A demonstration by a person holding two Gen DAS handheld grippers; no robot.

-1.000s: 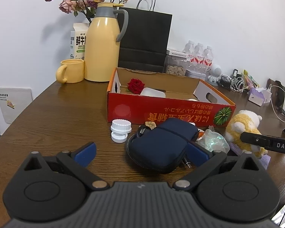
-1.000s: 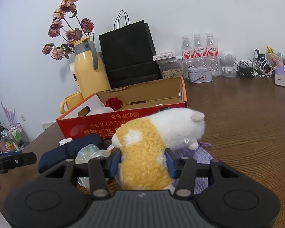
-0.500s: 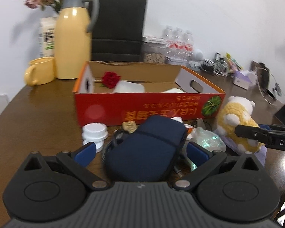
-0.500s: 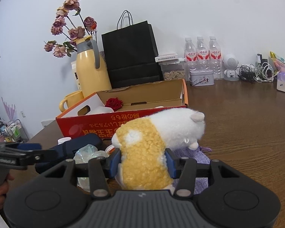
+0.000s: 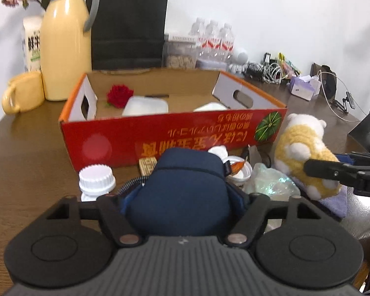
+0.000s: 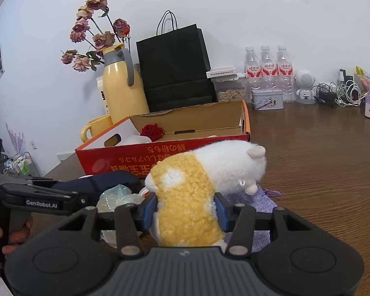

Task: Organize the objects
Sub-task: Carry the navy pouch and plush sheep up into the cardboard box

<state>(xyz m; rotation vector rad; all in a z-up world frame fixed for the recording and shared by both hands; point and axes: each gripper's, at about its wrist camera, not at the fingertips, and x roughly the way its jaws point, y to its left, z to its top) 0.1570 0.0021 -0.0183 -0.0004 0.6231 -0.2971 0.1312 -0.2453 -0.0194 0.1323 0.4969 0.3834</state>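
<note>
Through the left wrist view, my left tool [image 5: 183, 198] had just been closing, its jaws pressing both sides of the navy pouch [image 5: 182, 192] on the worktop [image 5: 24, 153] before the red box [image 5: 160, 135]. Through the right wrist view, my right tool [image 6: 185, 212] stood half closed, clamping the plush toy [image 6: 199, 185] lying on a purple cloth [image 6: 254, 202].

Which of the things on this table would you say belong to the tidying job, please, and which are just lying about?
Job in hand:
- navy pouch, left gripper closed around it
- plush toy, held by right gripper
- red cardboard box
- white pill bottle

Lying about:
- yellow thermos
- yellow mug
- black paper bag
- water bottles
</note>
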